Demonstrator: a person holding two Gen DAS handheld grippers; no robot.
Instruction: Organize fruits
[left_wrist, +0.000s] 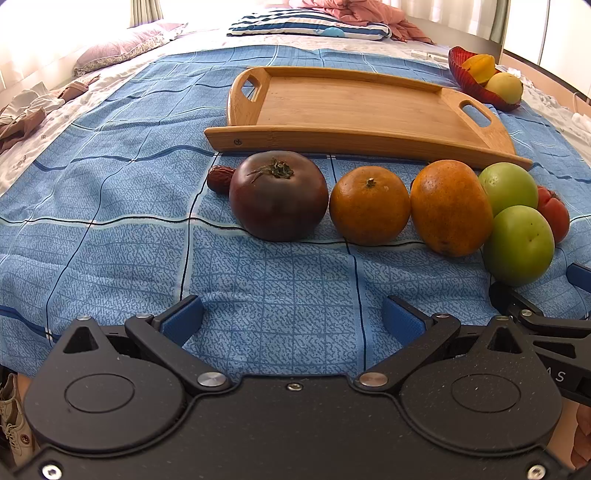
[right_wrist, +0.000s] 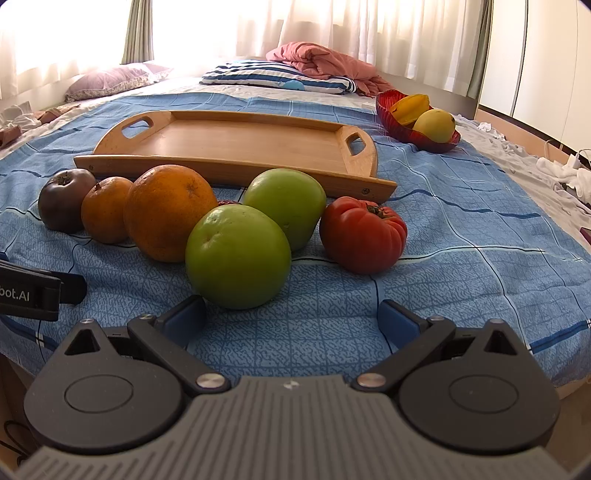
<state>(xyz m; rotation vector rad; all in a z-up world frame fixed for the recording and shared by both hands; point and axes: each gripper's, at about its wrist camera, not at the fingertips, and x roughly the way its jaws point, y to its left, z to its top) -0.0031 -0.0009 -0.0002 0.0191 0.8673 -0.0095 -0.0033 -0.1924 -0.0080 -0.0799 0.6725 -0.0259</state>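
Both tongs sit lowest in frame, over the blue checked bedspread (left_wrist: 110, 229). Left gripper (left_wrist: 293, 319): jaws wide, blue pads apart, only cloth btwn them. Right gripper (right_wrist: 291, 319): jaws wide too, holding nothing; its left pad is just beside the near green apple (right_wrist: 238, 256), can't tell if touching.

Writing: right-wrist view shows the other tool's arm at left edge w/ white letters "bot.AI" (start cut off). Left-wrist view shows "A S" on the right tool at far right edge, rest hidden.

Fruit lies in a row on the bedspread, in front of the wooden tray (left_wrist: 354, 103). L to R: small red date (left_wrist: 220, 179) behind a dark tomato (left_wrist: 279, 195), small orange (left_wrist: 369, 205), big orange (left_wrist: 450, 206), two green apples, far one (right_wrist: 286, 205) touching the near one, then red tomato (right_wrist: 364, 234). Tray holds no fruit.

Red bowl (right_wrist: 391, 110) beyond tray's right end: yellow star fruit (right_wrist: 410, 107) + yellow fruit (right_wrist: 434, 125) inside.
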